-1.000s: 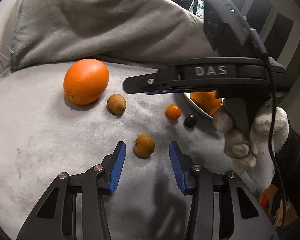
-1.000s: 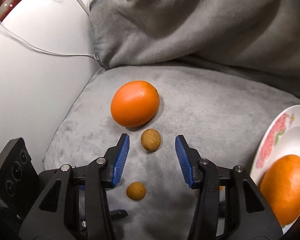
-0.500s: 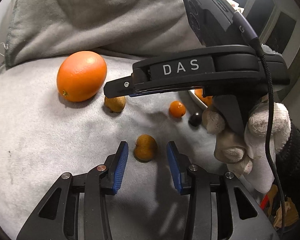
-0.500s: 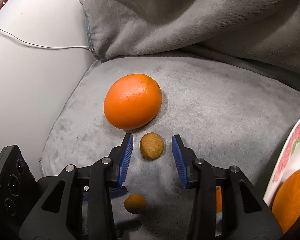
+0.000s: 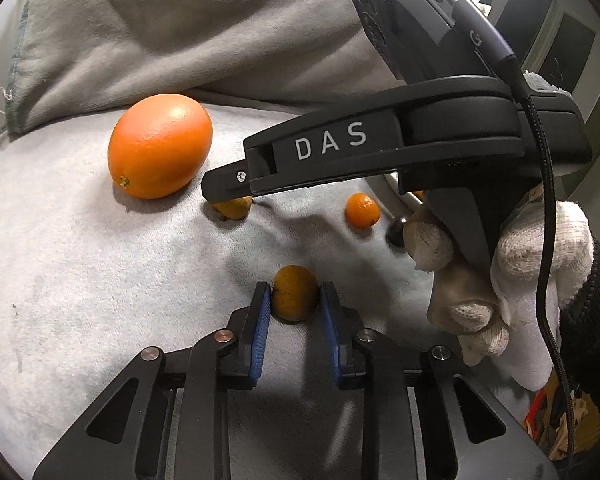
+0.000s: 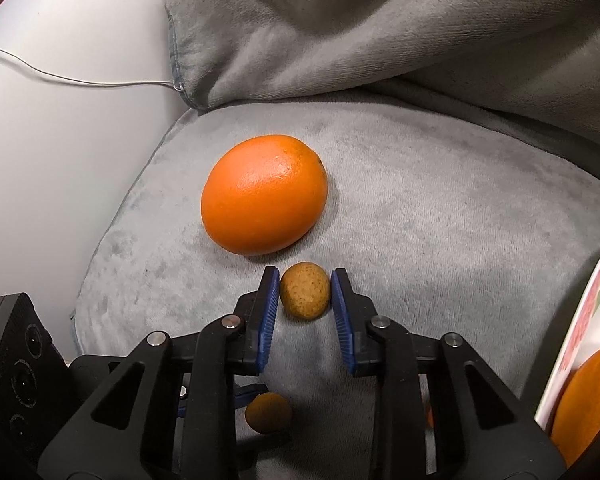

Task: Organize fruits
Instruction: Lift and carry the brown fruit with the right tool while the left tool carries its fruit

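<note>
Fruits lie on a grey blanket (image 5: pixel 80 280). My left gripper (image 5: pixel 294 300) has its blue pads touching both sides of a small brown-orange fruit (image 5: pixel 294 292). My right gripper (image 6: pixel 305 290) has its pads against a second small brown fruit (image 6: pixel 305 295), which peeks from under that gripper in the left wrist view (image 5: pixel 232 208). A large orange (image 5: pixel 160 146) lies just beyond it, also in the right wrist view (image 6: pixel 264 196). A tiny orange fruit (image 5: pixel 362 210) and a dark fruit (image 5: pixel 396 232) lie to the right. The first small fruit also shows low in the right wrist view (image 6: pixel 268 412).
A white flowered plate (image 6: pixel 588 300) at the right holds another orange (image 6: pixel 588 400). A folded grey blanket (image 6: pixel 380 32) rises behind the fruits. A white wall with a thin cable (image 6: pixel 60 76) is at the left. My gloved hand (image 5: pixel 500 272) holds the right gripper.
Both grippers moved forward and narrowed their jaws onto the small brown fruits. The right gripper body has swung further across the left wrist view.
</note>
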A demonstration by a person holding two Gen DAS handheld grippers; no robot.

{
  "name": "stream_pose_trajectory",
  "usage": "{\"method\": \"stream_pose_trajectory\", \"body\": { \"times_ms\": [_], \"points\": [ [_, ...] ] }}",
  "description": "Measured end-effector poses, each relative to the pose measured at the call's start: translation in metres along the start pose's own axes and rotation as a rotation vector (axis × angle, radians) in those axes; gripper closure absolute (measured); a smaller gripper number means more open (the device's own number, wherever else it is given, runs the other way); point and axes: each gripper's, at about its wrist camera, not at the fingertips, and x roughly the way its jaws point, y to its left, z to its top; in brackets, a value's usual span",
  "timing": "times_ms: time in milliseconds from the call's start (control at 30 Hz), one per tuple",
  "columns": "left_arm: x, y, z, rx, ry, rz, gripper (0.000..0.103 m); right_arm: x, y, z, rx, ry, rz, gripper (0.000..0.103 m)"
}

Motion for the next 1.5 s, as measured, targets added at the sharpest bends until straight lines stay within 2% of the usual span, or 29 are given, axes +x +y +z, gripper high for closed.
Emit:
{"method": "stream_pose_trajectory", "body": {
  "times_ms": [500, 867, 1233, 1500],
  "points": [
    [-0.018, 0.008, -0.003, -0.016, -0.026, -0.009, 0.08, -0.042, -0.012, -0.006, 0.031, -0.085, 0.003, 0.075],
    [-0.042, 0.01, -0.004, -0.013, -0.061, -0.041, 0.08, -0.101, -0.027, -0.014, 0.059, -0.19, -0.019, 0.075],
    [-0.047, -0.03, 0.009, 0.047, -0.089, -0.088, 0.08, -0.163, -0.056, -0.041, 0.093, -0.302, -0.096, 0.075],
    [-0.033, -0.068, 0.021, 0.101, -0.085, -0.13, 0.08, -0.193, -0.089, -0.056, 0.143, -0.354, -0.142, 0.075]
  ]
}}
